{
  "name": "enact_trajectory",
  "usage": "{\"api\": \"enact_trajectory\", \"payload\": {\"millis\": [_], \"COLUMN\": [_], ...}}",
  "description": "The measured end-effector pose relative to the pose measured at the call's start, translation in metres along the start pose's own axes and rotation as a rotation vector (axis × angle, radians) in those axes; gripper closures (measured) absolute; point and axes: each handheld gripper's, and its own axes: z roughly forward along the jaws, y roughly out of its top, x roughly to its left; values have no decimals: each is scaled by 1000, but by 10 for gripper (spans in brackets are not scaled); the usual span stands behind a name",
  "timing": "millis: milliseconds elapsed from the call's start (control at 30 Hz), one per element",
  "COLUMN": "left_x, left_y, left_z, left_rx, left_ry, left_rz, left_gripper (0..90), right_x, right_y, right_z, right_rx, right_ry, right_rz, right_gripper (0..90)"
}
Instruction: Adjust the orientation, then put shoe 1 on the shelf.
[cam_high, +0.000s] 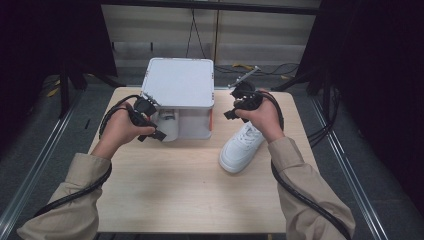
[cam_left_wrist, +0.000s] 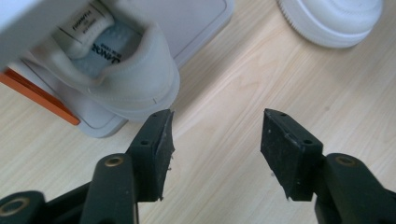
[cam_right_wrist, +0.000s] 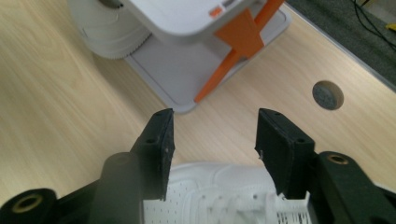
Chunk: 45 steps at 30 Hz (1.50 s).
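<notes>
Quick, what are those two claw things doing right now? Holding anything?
Left gripper: open, holding nothing; a white shoe lies just beyond it.
Right gripper: open, holding nothing, above the other shoe.

I see my left gripper (cam_high: 156, 131) at the white two-tier plastic rack (cam_high: 181, 89); a white leather sneaker (cam_high: 242, 148) lies beside it.

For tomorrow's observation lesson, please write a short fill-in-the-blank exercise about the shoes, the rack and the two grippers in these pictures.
1. One white shoe sits inside the white ____.
2. The other shoe lies on the ____ table.
3. The jaws of the left gripper stand ____.
4. The rack's slanted struts are coloured ____.

Missing words: rack; wooden; open; orange.
</notes>
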Motion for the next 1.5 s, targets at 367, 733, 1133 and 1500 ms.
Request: {"api": "enact_trajectory", "payload": {"millis": [367, 733, 1133, 1500], "left_x": [-2, 1, 18, 40], "left_y": [19, 48, 72, 79], "left_z": [-15, -23, -19, -7], "left_rx": [-39, -69, -123, -128], "left_ry": [1, 17, 48, 120], "left_rz": [0, 7, 6, -2], "left_gripper": [324, 308, 424, 702], "right_x": [-11, -21, -34, -50], "right_y": [-38, -59, -72, -78], "right_z": [-4, 0, 2, 0], "right_rx": [38, 64, 77, 98], "right_ry": [2, 19, 17, 4], "right_rz": [21, 31, 54, 72], "right_gripper": [359, 354, 354, 349]}}
